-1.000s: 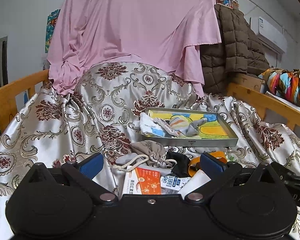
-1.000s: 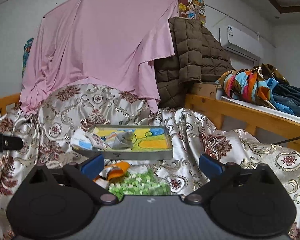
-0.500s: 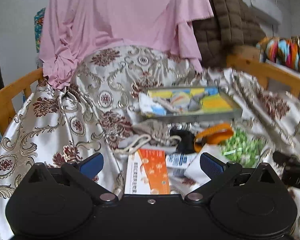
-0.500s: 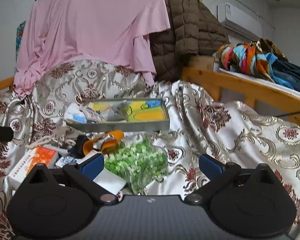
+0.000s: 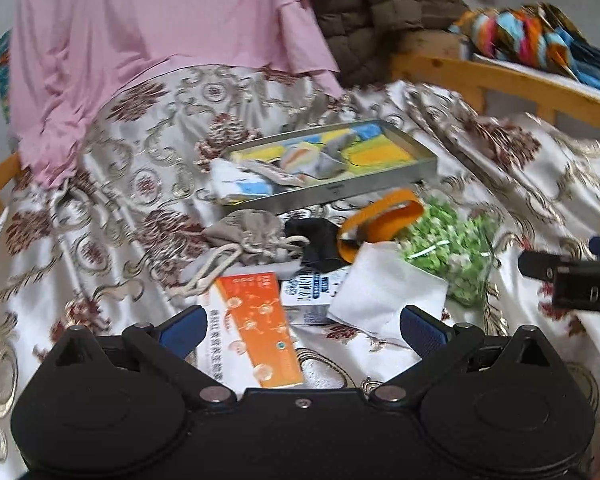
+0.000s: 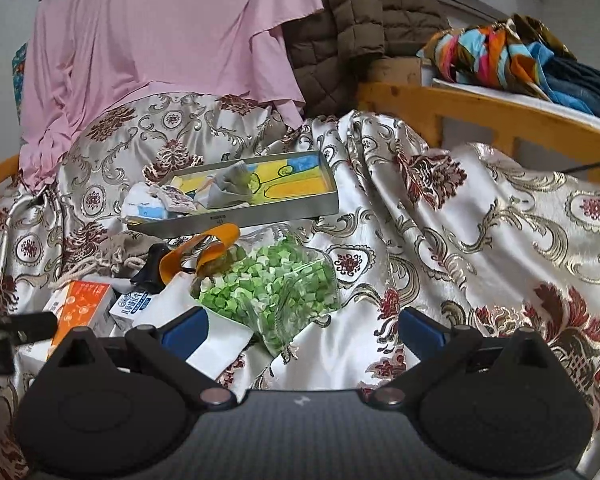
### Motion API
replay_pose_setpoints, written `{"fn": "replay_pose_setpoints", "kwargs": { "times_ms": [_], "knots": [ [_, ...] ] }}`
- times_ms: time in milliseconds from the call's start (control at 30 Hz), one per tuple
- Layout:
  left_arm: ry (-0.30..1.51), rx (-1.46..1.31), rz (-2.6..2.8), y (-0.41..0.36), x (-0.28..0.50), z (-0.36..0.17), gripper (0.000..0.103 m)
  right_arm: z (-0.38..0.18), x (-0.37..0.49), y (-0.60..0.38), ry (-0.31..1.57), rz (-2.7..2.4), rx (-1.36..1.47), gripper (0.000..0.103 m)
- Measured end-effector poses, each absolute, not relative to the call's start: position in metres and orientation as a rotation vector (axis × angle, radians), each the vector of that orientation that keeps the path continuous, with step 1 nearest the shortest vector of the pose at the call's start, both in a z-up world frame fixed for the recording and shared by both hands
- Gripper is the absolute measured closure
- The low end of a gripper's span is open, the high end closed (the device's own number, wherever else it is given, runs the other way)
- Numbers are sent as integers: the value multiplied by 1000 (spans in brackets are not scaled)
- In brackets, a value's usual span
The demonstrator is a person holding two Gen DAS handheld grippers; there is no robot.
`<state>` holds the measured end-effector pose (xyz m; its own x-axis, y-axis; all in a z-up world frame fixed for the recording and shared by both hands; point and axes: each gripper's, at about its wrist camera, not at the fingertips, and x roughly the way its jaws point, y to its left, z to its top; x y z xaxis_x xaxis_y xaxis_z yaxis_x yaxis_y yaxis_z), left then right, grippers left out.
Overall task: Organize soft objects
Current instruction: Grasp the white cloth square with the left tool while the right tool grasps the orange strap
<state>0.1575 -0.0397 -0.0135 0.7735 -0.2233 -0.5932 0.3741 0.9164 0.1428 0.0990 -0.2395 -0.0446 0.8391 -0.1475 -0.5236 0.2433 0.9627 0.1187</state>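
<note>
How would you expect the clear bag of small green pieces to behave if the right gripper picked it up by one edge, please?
The bag of green pieces would probably sag, since its clear film looks thin and creased. The loose pieces would likely slide toward the low end. The glossy film may be slippery between the open right gripper fingers.

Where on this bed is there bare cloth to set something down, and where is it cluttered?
Free: the bedspread right of the tray and green bag, toward the wooden rail; also the cloth left of the drawstring pouch. Crowded: below the tray, where pouch, orange strap, orange box and white tissue touch or overlap.
</note>
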Motion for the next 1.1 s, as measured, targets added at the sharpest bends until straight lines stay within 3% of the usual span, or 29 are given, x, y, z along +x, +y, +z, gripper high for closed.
{"fn": "replay_pose_setpoints", "kwargs": {
  "times_ms": [600,1100],
  "knots": [
    [522,569,-519,-84,184,-64,1,-44,128,-244,574,-38,182,0],
    [533,554,-608,-100,210,-90,1,-37,163,-259,451,123,225,1]
  ]
}}
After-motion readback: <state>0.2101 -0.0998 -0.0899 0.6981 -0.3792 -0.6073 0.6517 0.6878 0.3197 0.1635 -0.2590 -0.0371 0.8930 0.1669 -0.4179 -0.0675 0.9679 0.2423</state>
